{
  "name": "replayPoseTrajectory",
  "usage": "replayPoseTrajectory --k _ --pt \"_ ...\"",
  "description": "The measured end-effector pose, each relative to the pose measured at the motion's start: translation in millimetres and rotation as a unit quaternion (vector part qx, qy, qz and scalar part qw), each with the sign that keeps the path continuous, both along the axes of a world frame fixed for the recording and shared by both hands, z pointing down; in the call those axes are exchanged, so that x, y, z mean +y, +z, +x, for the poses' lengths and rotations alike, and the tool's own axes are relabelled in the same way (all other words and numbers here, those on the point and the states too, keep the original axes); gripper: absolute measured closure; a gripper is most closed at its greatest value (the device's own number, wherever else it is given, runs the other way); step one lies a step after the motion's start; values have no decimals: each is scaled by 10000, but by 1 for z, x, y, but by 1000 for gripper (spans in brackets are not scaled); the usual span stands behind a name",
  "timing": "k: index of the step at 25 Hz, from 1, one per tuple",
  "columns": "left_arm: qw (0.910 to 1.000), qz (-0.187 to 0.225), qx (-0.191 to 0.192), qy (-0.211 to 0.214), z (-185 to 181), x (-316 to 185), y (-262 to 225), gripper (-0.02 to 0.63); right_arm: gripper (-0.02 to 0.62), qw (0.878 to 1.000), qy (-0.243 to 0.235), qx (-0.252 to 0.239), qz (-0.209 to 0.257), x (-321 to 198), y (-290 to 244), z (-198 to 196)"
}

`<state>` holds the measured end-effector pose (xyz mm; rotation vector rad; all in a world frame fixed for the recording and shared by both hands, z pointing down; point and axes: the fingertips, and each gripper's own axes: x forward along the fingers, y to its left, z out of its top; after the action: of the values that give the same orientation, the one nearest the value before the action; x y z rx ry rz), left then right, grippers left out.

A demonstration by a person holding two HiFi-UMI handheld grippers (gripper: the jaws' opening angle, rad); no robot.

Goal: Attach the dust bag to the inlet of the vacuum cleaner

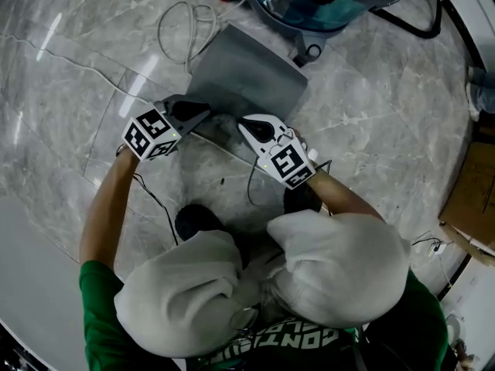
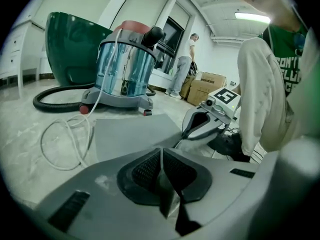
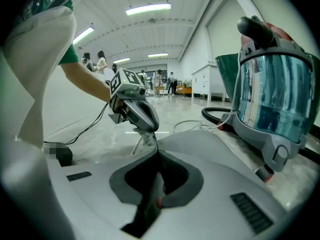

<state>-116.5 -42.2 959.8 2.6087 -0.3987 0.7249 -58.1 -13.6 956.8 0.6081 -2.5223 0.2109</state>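
Grey dust bag down flat on the marble floor, far edge near the vacuum cleaner but not touching it. Not on the inlet yet. No clear sight of the inlet in any view.

Left tool pinched tight on the near edge of the bag, towards the left corner. Shows a thin grey strip squeezed between the two black pads in the left gripper view. Right tool pinched on the same edge, just beside the left one, pads pressed together with the thin bag edge running out from between them. Both tools low, close to the floor, tips almost meeting.

White cord in loops on the floor, just left of the bag. Black hose curling round the far side of the vacuum cleaner. Shiny blue-silver drum, red bit on top, little wheels below.

Looks like the very start of the job: getting hold of the bag. Next, most likely, needs a lift of the bag off the floor with both tools, a turn of its opening towards the vacuum cleaner, then a push onto the inlet. Calls for a firm grip on such a thin thing, probably easy to drop or fold. Calls also for care near the cord, so as not to drag it along.
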Motion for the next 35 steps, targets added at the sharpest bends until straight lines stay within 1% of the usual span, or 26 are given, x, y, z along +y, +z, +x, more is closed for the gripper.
replayPoseTrajectory --k 3,7,9,13,18,21,25,30,35 --pt "9999 -91 41 76 0 3 3 606 580 10000 -48 -12 -45 -3 3 1" --pt "9994 -153 83 291 4 10 5 606 578 9999 -61 -17 -119 -4 7 4" --pt "9994 -150 84 304 4 10 6 606 578 9999 -85 -33 -128 -4 8 4" --pt "9994 -193 41 300 6 9 10 606 578 9996 -262 69 4 -2 9 2" --pt "9987 -240 -49 442 10 9 14 604 578 9993 -347 92 -39 -2 12 2" --pt "9984 -282 -31 480 11 9 15 603 578 9993 -347 82 -84 -4 13 3" --pt "9983 -125 -150 550 16 8 17 598 578 9992 -350 78 -157 -7 14 3" --pt "9956 251 -436 789 20 9 16 591 578 9990 -375 74 -244 -9 12 5" --pt "9956 514 -346 709 24 5 -5 591 578 9994 -214 -161 -234 -15 -11 11"
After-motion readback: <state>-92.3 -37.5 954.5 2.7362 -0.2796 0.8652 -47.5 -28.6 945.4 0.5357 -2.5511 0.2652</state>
